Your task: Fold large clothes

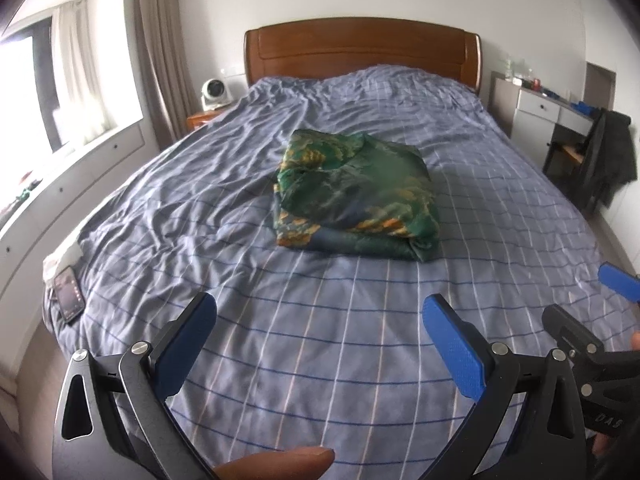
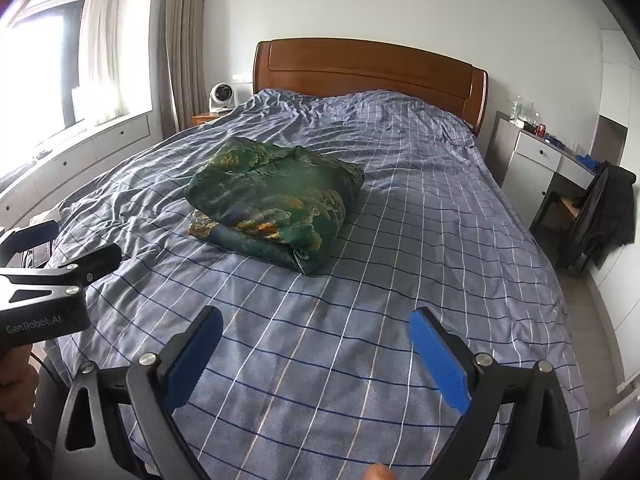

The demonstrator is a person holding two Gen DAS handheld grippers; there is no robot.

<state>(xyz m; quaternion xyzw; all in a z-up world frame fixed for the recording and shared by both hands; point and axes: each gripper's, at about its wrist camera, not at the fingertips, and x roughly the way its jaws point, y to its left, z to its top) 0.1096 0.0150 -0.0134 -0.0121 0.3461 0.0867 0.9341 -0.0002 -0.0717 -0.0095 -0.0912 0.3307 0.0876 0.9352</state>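
A green patterned garment point(image 1: 354, 194) lies folded in a thick rectangular bundle in the middle of the bed point(image 1: 320, 340); it also shows in the right wrist view point(image 2: 276, 200). My left gripper point(image 1: 320, 312) is open and empty, held above the bed's near end, well short of the bundle. My right gripper point(image 2: 316, 324) is open and empty too, beside it to the right. The right gripper's blue fingers point(image 1: 618, 280) show at the right edge of the left wrist view, and the left gripper's body point(image 2: 60, 272) shows at the left of the right wrist view.
The bed has a blue checked cover and a wooden headboard point(image 1: 360, 50). A phone point(image 1: 69, 290) lies at the bed's left edge. A small fan point(image 1: 216, 94) stands on a bedside table. A desk point(image 2: 552, 160) and a chair with dark clothes point(image 2: 604, 216) stand at the right.
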